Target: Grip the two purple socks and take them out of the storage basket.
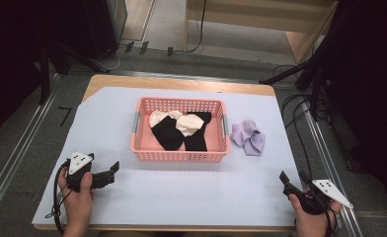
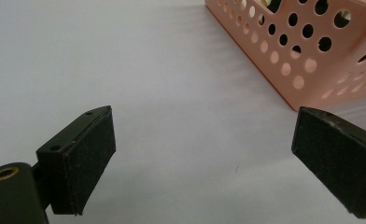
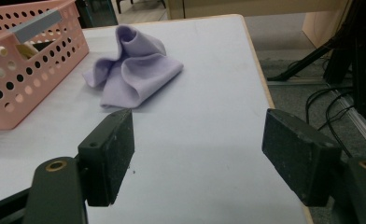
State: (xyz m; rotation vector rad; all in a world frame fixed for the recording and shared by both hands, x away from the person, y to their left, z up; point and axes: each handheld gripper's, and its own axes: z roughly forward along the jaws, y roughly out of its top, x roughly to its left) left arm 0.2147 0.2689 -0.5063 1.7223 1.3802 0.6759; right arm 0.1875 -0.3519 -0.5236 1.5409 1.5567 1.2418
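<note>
A pink perforated basket (image 1: 180,154) stands mid-table and holds black and cream socks (image 1: 177,127). A crumpled lilac cloth (image 1: 249,137) lies on the white table cover just right of the basket; it also appears ahead of the right jaws (image 3: 130,72). My left gripper (image 1: 110,170) rests open near the front left, its jaws wide apart with nothing between them, the basket's corner (image 2: 307,51) ahead to the right. My right gripper (image 1: 291,179) sits open at the front right corner, empty, near the table's right edge.
The white cover (image 1: 181,192) spreads between the grippers and the basket. Beyond the table's right edge (image 3: 258,70) lie black cables and stand legs (image 3: 340,60). A metal rail (image 1: 14,158) runs along the left side on the floor.
</note>
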